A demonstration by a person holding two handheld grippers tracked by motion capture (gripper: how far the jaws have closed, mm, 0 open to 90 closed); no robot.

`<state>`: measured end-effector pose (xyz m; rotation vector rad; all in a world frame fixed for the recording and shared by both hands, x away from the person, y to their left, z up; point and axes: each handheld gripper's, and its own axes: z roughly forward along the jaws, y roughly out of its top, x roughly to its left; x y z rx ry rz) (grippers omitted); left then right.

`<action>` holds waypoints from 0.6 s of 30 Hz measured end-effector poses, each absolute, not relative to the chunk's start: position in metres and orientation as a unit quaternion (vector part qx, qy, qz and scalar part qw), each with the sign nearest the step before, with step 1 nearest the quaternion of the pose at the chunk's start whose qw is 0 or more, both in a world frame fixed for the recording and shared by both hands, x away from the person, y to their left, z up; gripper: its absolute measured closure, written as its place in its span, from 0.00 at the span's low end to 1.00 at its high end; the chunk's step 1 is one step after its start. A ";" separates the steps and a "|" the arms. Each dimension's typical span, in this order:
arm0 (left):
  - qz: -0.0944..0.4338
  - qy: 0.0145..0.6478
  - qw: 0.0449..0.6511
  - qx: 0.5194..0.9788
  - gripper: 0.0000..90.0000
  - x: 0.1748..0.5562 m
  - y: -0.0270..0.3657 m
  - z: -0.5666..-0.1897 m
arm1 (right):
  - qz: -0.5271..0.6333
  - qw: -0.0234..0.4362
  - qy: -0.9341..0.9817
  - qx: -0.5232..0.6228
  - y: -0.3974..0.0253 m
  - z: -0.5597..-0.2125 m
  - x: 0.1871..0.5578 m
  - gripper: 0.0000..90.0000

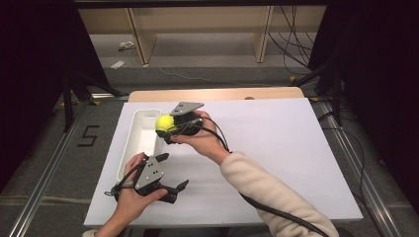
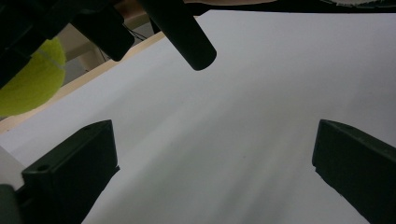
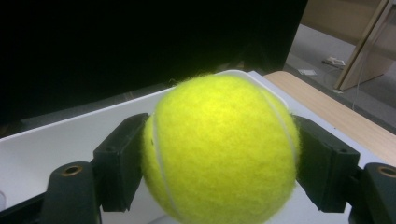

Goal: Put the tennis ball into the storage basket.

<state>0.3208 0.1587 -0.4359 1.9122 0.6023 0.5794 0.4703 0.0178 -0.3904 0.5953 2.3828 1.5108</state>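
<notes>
A yellow tennis ball [image 1: 163, 123] is held in my right gripper [image 1: 168, 126], which is shut on it just over the right rim of a long white tray [image 1: 132, 143]. In the right gripper view the ball [image 3: 220, 147] sits squeezed between both black jaws, with the tray's wall [image 3: 70, 126] behind it. My left gripper [image 1: 173, 190] rests low near the table's front left, jaws wide apart and nothing between them. In the left gripper view the ball [image 2: 29, 84] shows at the upper left above bare white table [image 2: 243, 121].
The white sheet [image 1: 276, 148] covers the table, with a strip of wood [image 1: 217, 94] along its far edge. Beyond it stand wooden shelf legs [image 1: 143, 39] and cables on the floor. A cable [image 1: 276, 212] trails from the right gripper under the sleeve.
</notes>
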 end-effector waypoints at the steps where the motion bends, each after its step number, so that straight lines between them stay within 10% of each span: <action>1: 0.241 0.249 0.503 0.792 0.00 0.321 0.159 -0.436 | 0.520 0.128 0.820 0.205 0.018 -0.391 0.470 0.29; 18: 0.239 0.249 0.503 0.792 0.00 0.321 0.159 -0.436 | 0.518 0.124 0.822 0.200 0.026 -0.390 0.471 0.29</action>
